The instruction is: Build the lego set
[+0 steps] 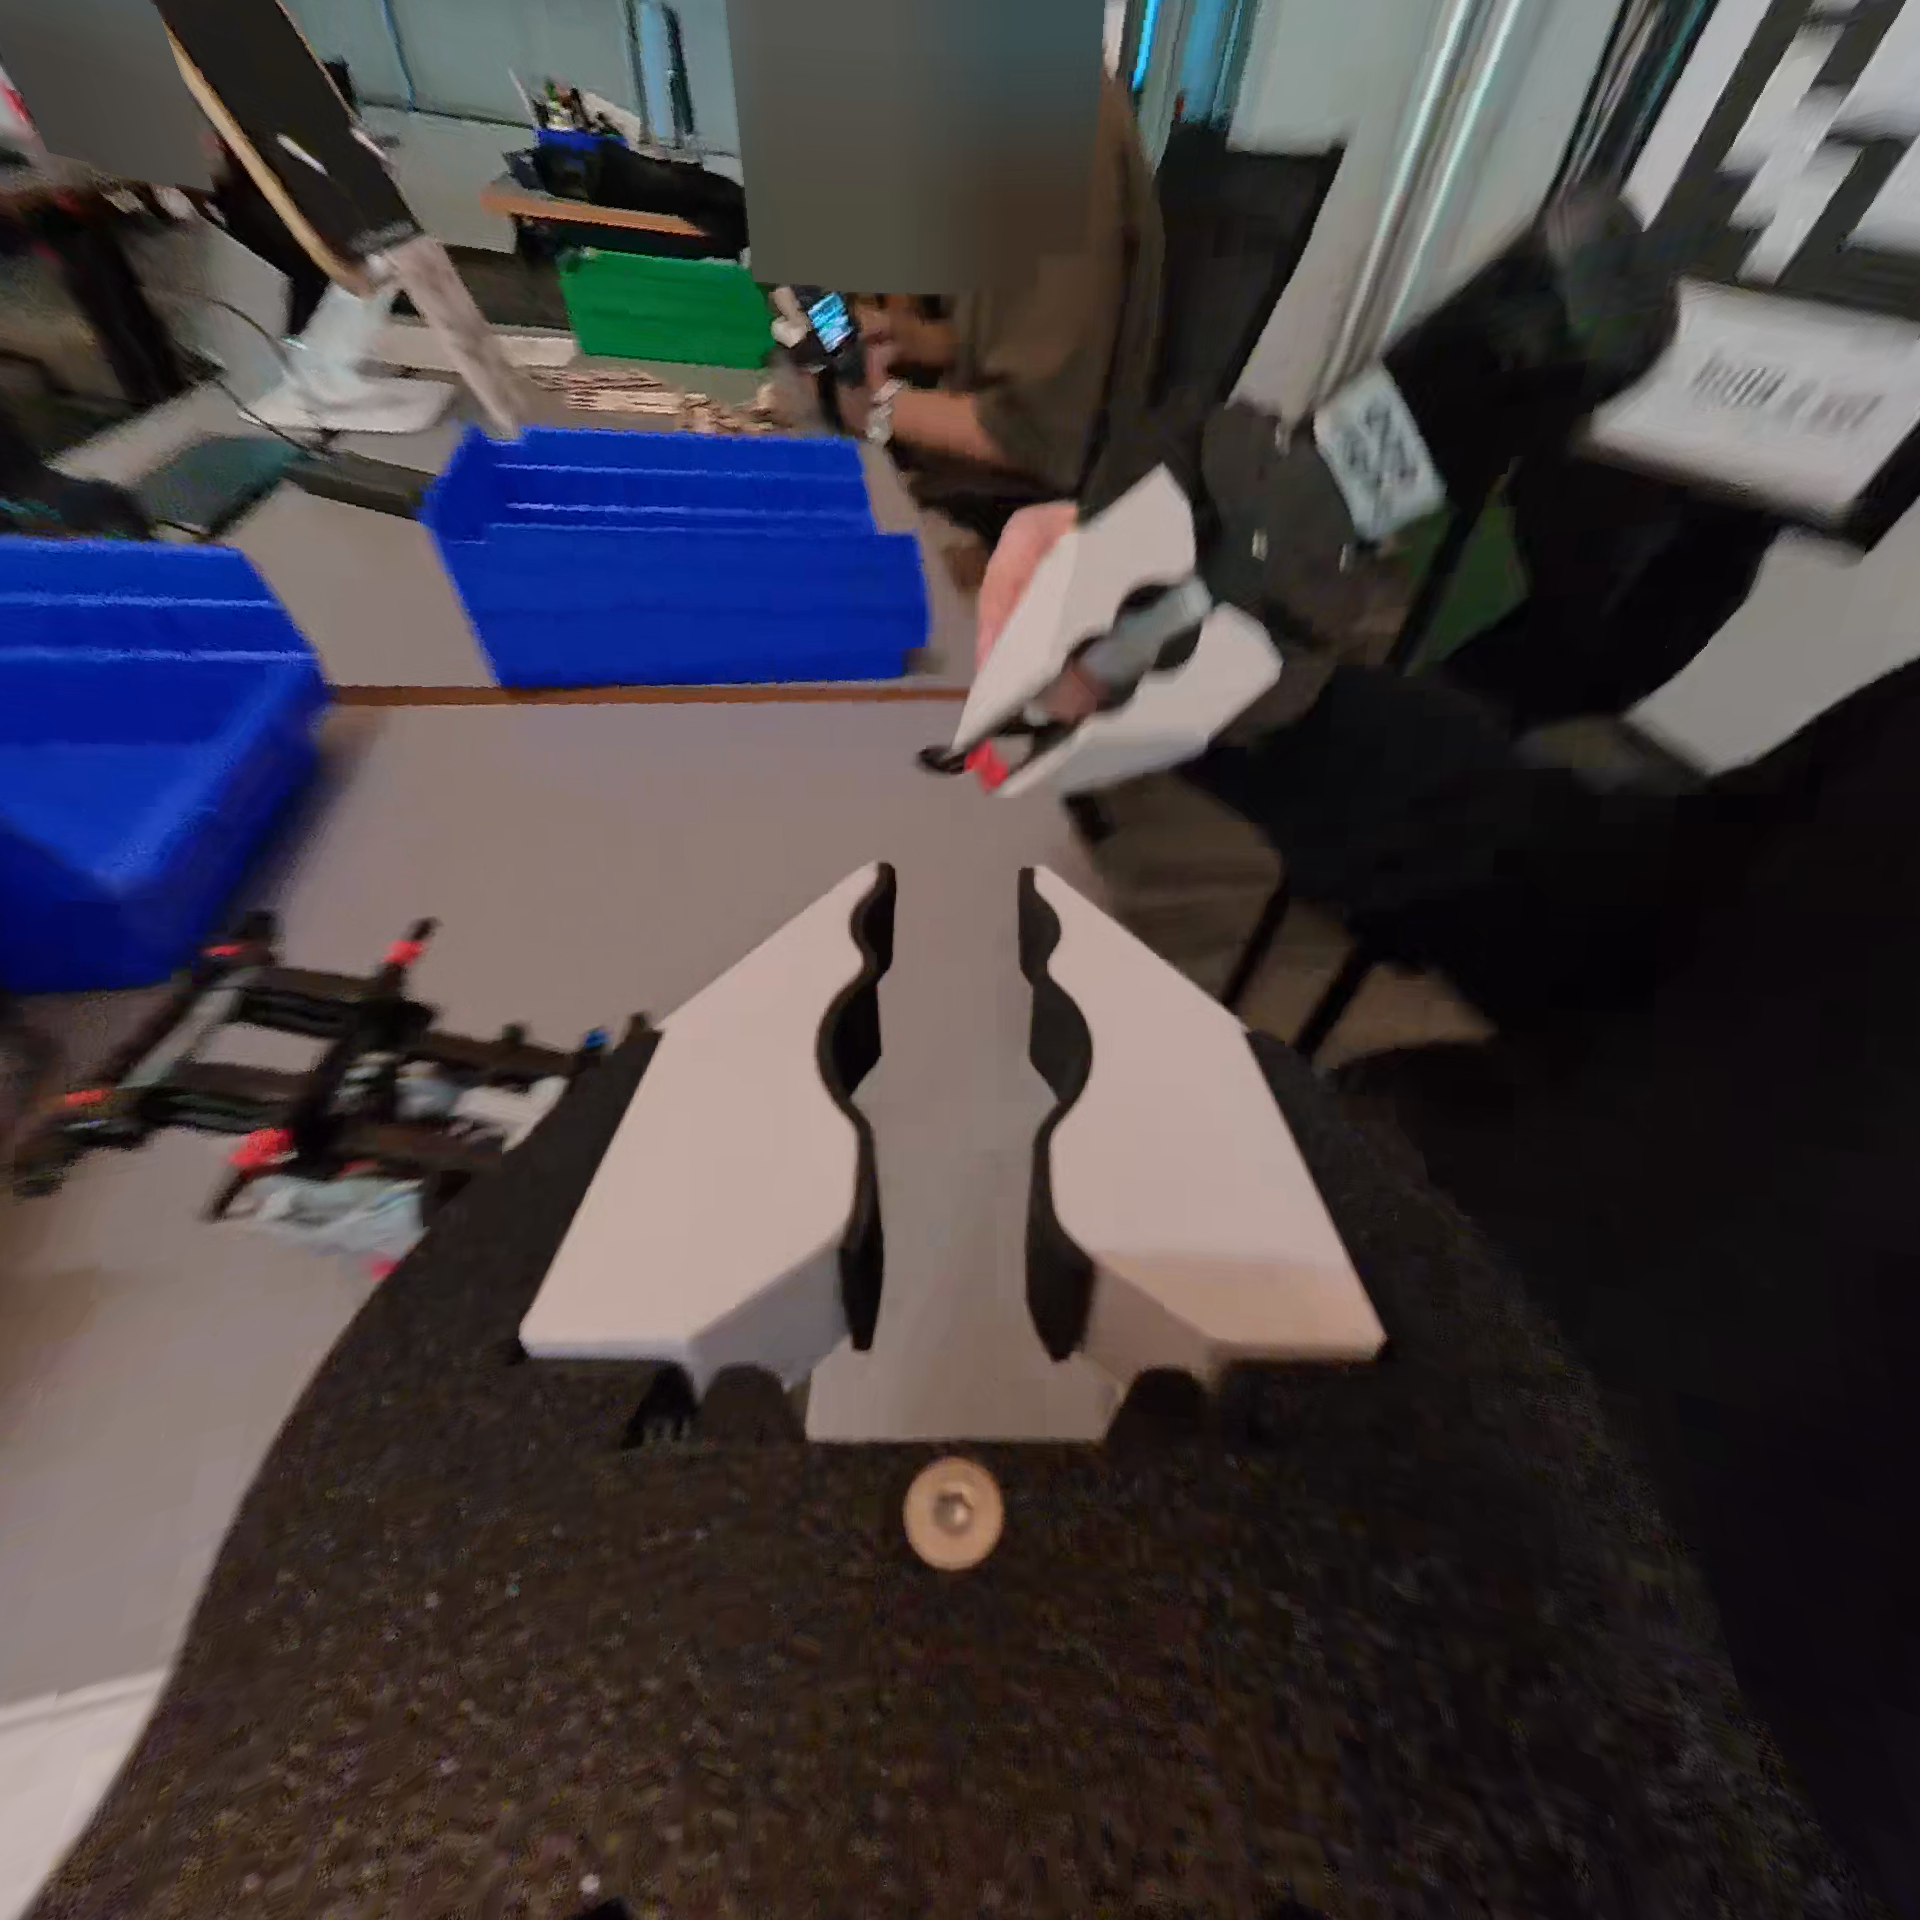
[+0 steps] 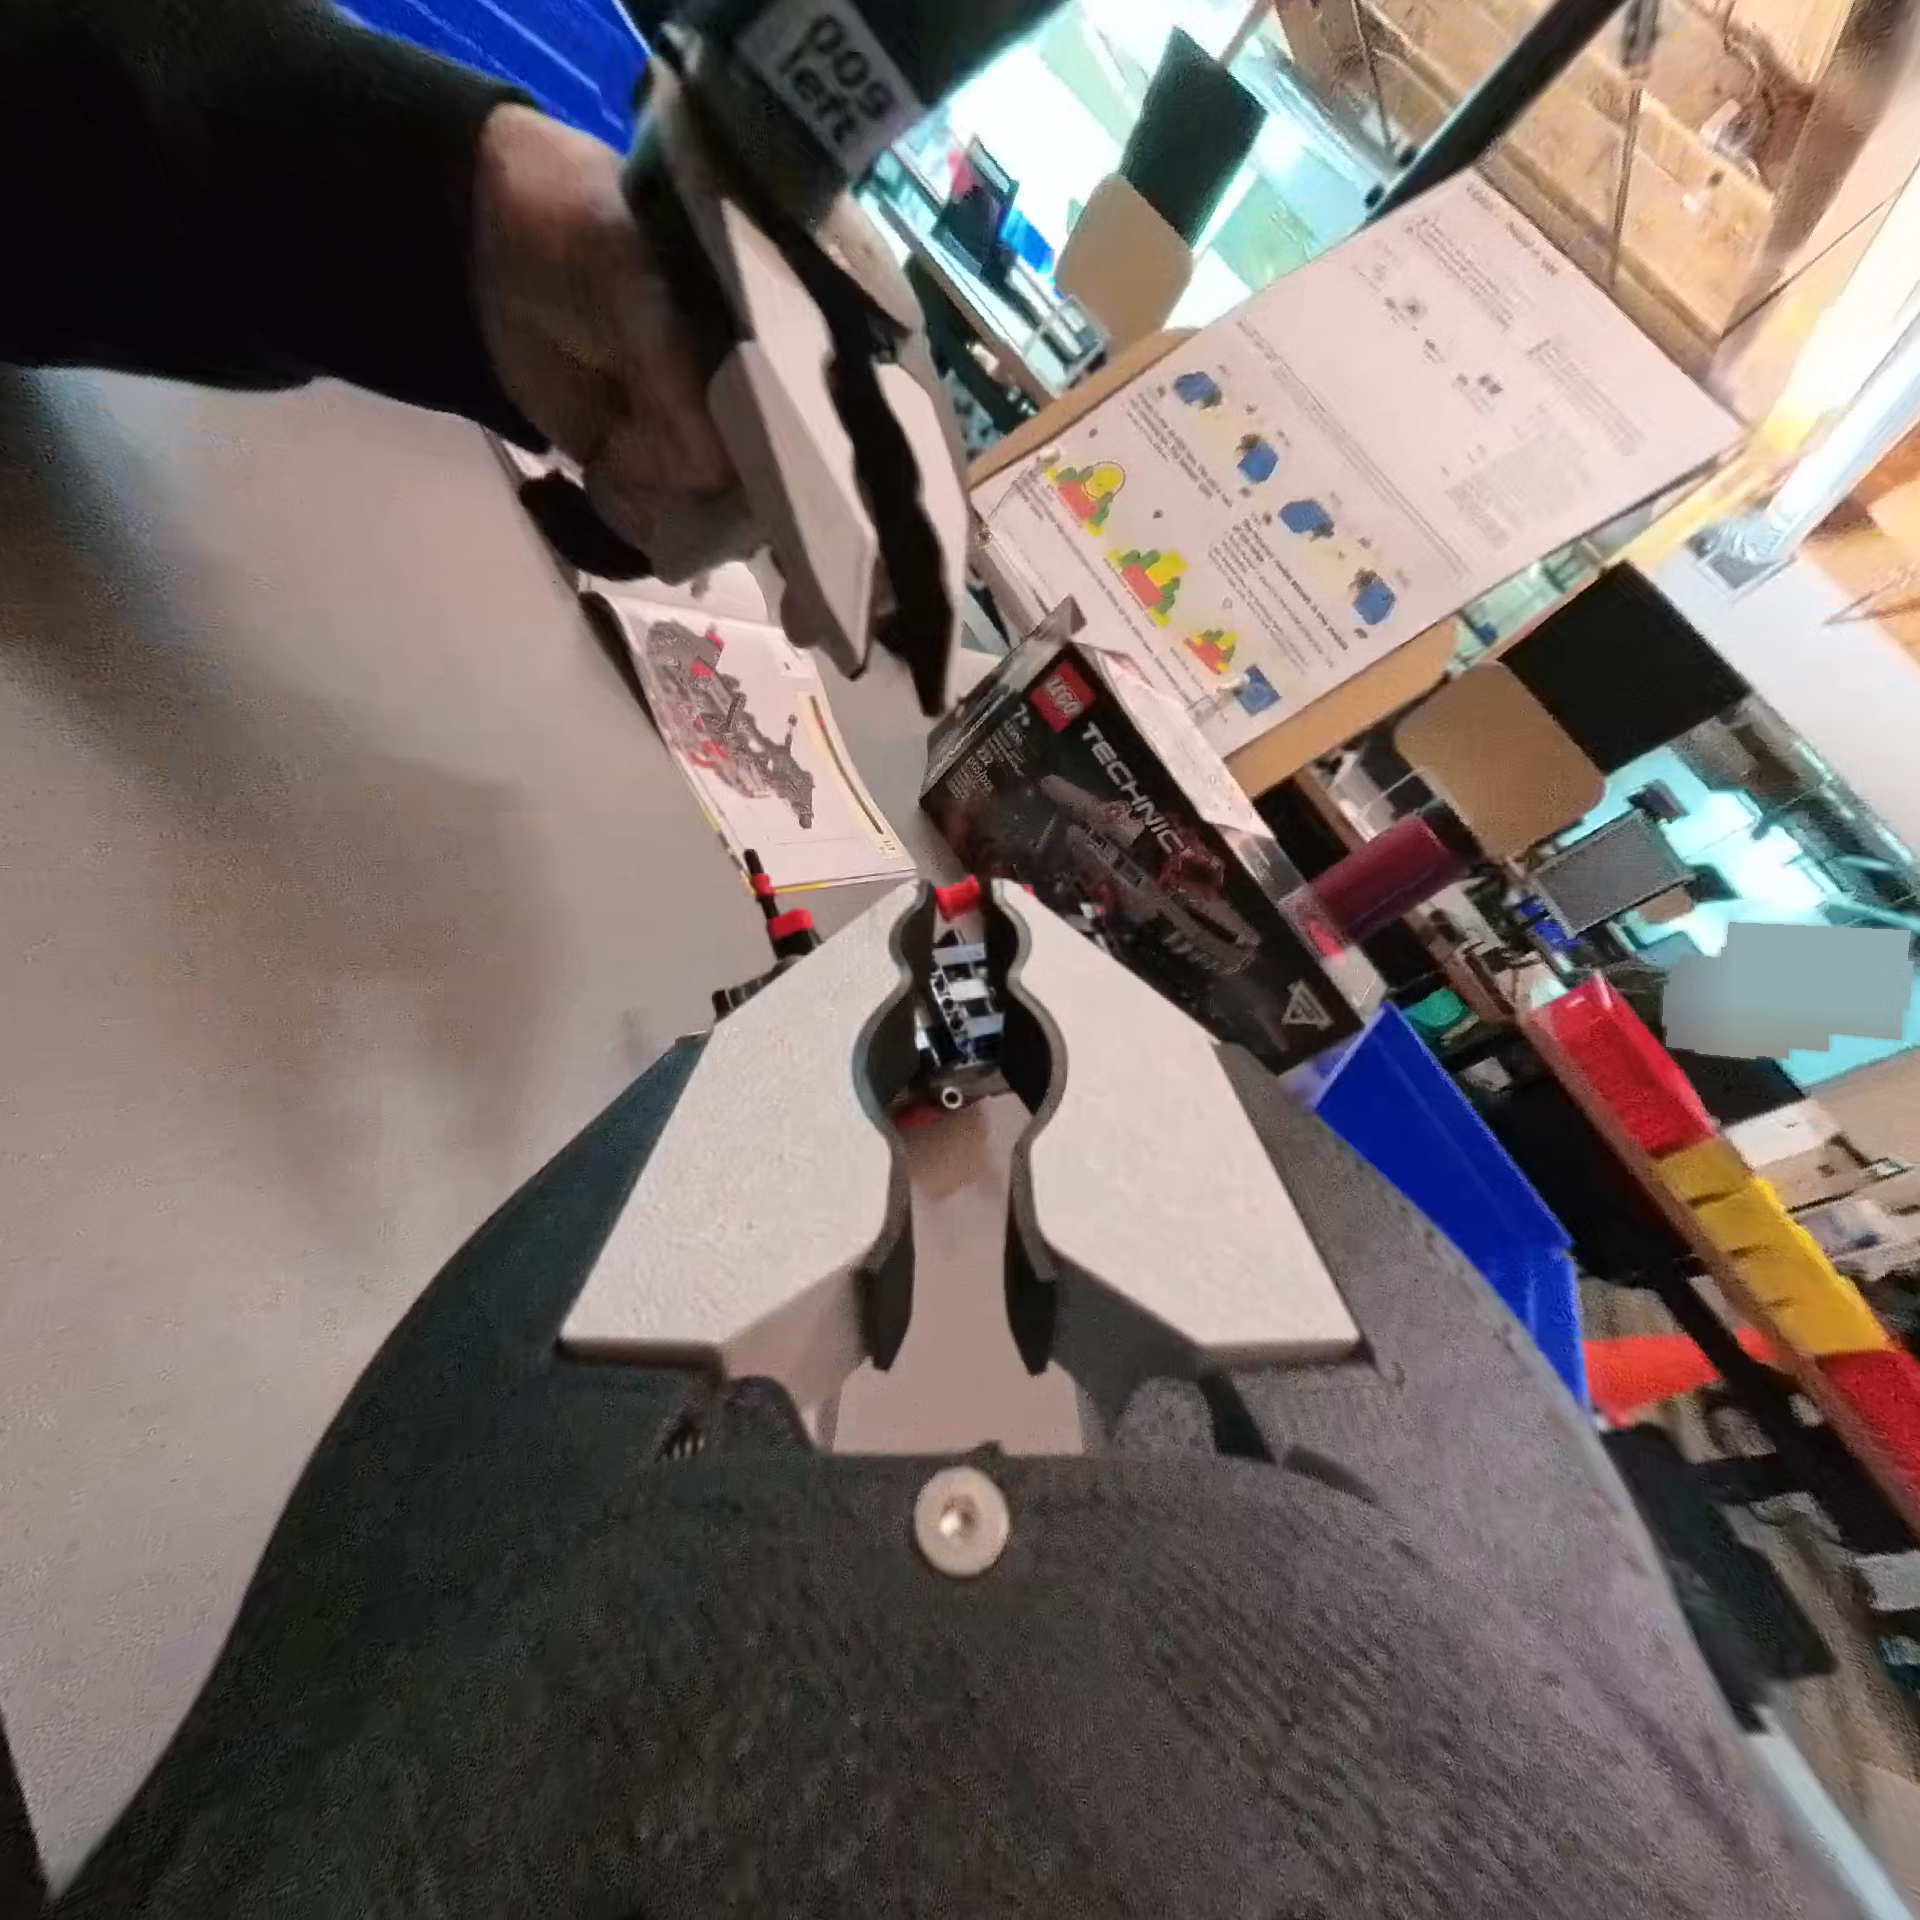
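Left claw [image 1: 956, 883] spread and empty above the bench [image 1: 623, 810], right claw [image 2: 958, 899] pinching a red-and-black piece [image 2: 956, 1023], model [image 1: 312, 1070] lying bench-left

Both pictures are evenly lit by soft indoor light, with no hard shadows on the grey surface [image 1: 623, 810]. The left wrist view is smeared by motion blur: the blue bins [image 1: 675, 561] have fuzzy edges, the black and red lego assembly [image 1: 291, 1070] at lower left is indistinct, and the right edge streaks and falls into darkness. The left gripper [image 1: 956, 883] in the foreground stays fairly sharp. The right wrist view is brighter, with washed-out windows at upper right, and is tilted. Wide-angle distortion bends lines toward the borders. The lego box [image 2: 1122, 862] at centre is crisp, while the coloured bins [image 2: 1704, 1174] at right blur.
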